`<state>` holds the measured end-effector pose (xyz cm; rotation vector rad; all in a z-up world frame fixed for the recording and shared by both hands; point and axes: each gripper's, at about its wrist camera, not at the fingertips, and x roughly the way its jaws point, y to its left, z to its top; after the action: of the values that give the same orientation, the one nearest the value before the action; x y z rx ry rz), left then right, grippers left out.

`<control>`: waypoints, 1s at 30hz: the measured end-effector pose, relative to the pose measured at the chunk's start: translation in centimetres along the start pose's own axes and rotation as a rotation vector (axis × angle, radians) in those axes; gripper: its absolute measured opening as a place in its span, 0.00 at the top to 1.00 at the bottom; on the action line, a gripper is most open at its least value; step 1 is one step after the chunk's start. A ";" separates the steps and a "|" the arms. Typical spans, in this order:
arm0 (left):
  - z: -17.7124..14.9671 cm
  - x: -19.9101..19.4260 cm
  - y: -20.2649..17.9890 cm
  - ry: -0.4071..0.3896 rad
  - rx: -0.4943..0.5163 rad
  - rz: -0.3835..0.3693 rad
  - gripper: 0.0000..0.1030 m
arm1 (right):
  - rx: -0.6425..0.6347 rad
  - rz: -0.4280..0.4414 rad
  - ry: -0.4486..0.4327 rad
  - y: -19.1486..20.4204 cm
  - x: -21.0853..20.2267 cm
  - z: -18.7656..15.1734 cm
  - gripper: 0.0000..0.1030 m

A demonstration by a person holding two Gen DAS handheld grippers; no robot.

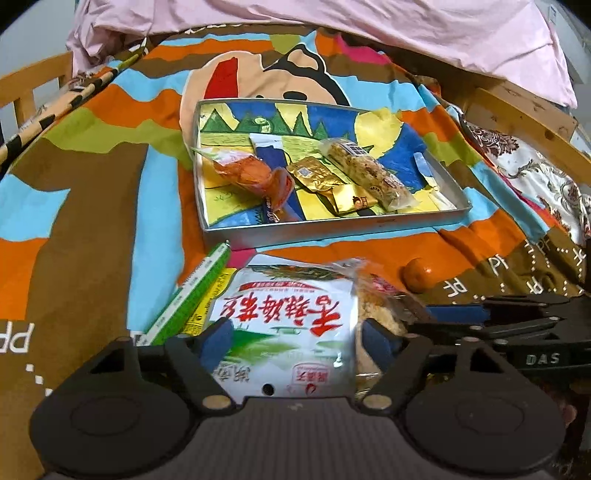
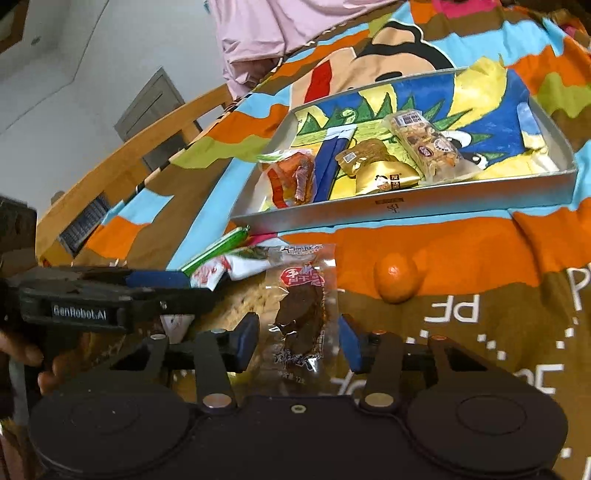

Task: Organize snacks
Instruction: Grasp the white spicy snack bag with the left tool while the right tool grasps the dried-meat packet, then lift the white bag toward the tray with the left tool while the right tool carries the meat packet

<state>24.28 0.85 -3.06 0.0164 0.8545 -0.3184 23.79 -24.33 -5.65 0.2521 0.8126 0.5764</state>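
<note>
A silver tray (image 1: pixel 332 230) (image 2: pixel 406 210) lined with a coloured drawing lies on the bedspread and holds an orange packet (image 1: pixel 251 173), a gold packet (image 1: pixel 325 181) and a clear cereal bar (image 1: pixel 369 170). My left gripper (image 1: pixel 295 343) is open, its pads on both sides of a white snack bag with red letters (image 1: pixel 288 317). My right gripper (image 2: pixel 299 343) is open around a clear packet of dark dried meat (image 2: pixel 301 310). It reaches in from the right in the left wrist view (image 1: pixel 517 325). The left gripper shows at the left in the right wrist view (image 2: pixel 110 295).
A tangerine (image 1: pixel 417 275) (image 2: pixel 397 277) lies on the bedspread right of the loose snacks. A green stick packet (image 1: pixel 192 291) (image 2: pixel 218 247) lies left of the white bag. A pink quilt (image 1: pixel 332 22) is piled behind the tray. A wooden bed rail (image 2: pixel 122 162) runs along the left.
</note>
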 end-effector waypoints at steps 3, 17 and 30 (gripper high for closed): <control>0.3 0.3 0.4 -0.008 0.003 0.017 0.10 | -0.006 -0.011 -0.001 -0.2 0.2 0.2 0.41; 2.4 4.3 0.7 0.092 0.056 -0.040 0.06 | 0.039 0.042 0.017 -0.5 2.2 0.8 0.46; -0.5 0.5 -0.8 0.043 0.034 -0.044 0.14 | 0.035 0.040 -0.013 0.4 -0.6 -0.7 0.53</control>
<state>23.95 0.04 -3.64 0.0360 0.8930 -0.3752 22.79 -24.37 -5.57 0.3050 0.8071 0.5981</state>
